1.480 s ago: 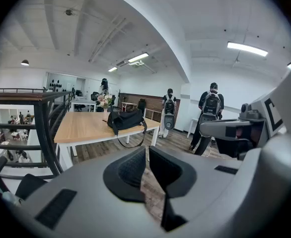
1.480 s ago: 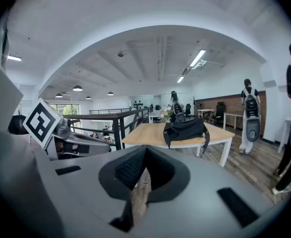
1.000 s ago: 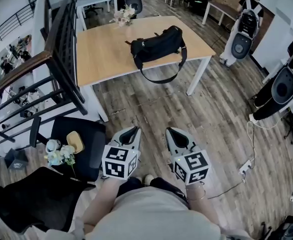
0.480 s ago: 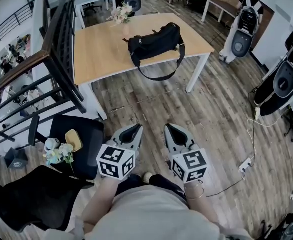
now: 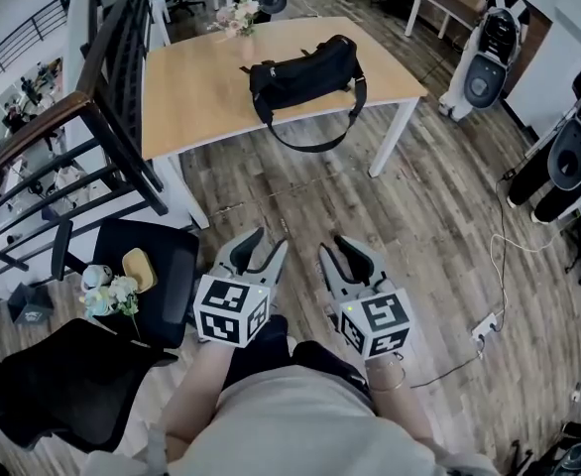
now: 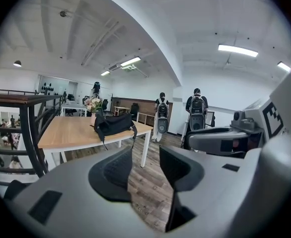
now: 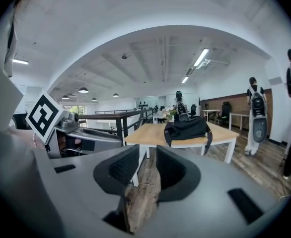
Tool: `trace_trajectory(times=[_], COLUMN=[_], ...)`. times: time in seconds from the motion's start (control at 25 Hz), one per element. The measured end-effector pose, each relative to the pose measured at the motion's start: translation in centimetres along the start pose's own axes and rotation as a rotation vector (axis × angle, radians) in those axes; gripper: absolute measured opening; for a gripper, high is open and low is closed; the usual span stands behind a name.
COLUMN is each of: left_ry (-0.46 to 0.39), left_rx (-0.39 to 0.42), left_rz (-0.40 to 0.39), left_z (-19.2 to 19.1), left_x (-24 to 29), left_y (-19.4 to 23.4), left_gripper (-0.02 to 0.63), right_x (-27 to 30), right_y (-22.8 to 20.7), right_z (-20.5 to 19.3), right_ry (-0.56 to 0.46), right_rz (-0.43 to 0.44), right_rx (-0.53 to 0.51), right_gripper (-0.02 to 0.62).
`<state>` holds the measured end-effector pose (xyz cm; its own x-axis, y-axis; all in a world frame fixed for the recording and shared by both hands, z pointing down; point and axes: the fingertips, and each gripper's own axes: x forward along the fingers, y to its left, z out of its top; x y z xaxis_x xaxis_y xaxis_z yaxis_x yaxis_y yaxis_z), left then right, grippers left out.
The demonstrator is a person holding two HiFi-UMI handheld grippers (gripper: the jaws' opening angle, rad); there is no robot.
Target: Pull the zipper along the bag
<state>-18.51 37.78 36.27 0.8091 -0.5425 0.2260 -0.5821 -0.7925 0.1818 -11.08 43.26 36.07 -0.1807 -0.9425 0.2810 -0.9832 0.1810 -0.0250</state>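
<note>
The black bag (image 5: 305,67) lies toward the right end of the table (image 5: 196,92), its strap (image 5: 315,148) hanging over the near edge. The left gripper (image 5: 267,248) and right gripper (image 5: 342,250) hover over the floor (image 5: 419,216), well apart from the bag. Their jaws have just been opening and stand apart with nothing between them.

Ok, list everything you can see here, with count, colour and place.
bag: one, black, on the table
table: one, light wood, white legs, ahead
flowers: one bunch, pale, table's far edge
railing: one, black, left
chairs: two, black, lower left
power strip: one, white, on the floor, right
floor: grey-brown wood planks
left gripper: one, grey, jaws have just been opening, nothing between them
right gripper: one, grey, jaws have just been opening, nothing between them
</note>
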Motion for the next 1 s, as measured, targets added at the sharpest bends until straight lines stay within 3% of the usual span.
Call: trace_trajectory(times=[0.28, 0.48, 1.0], left_ry=[0.023, 0.041, 0.006], left_rx=[-0.015, -0.036, -0.005], left_rz=[0.007, 0.005, -0.033], left_z=[-0.1, 0.1, 8.4], left_x=[2.7, 7.4, 20.4], left_y=[2.1, 5.7, 17.7], left_gripper=[0.161, 0.161, 0.156], right_x=[2.4, 7.1, 23.3], right_y=[-3.2, -4.9, -12.7], right_z=[-0.8, -0.6, 6.6], right_ry=[0.026, 0.032, 0.025], right_rz=[-0.033, -0.030, -0.084], right_rx=[0.053, 0.062, 0.022], right_gripper=[0.104, 0.103, 0.103])
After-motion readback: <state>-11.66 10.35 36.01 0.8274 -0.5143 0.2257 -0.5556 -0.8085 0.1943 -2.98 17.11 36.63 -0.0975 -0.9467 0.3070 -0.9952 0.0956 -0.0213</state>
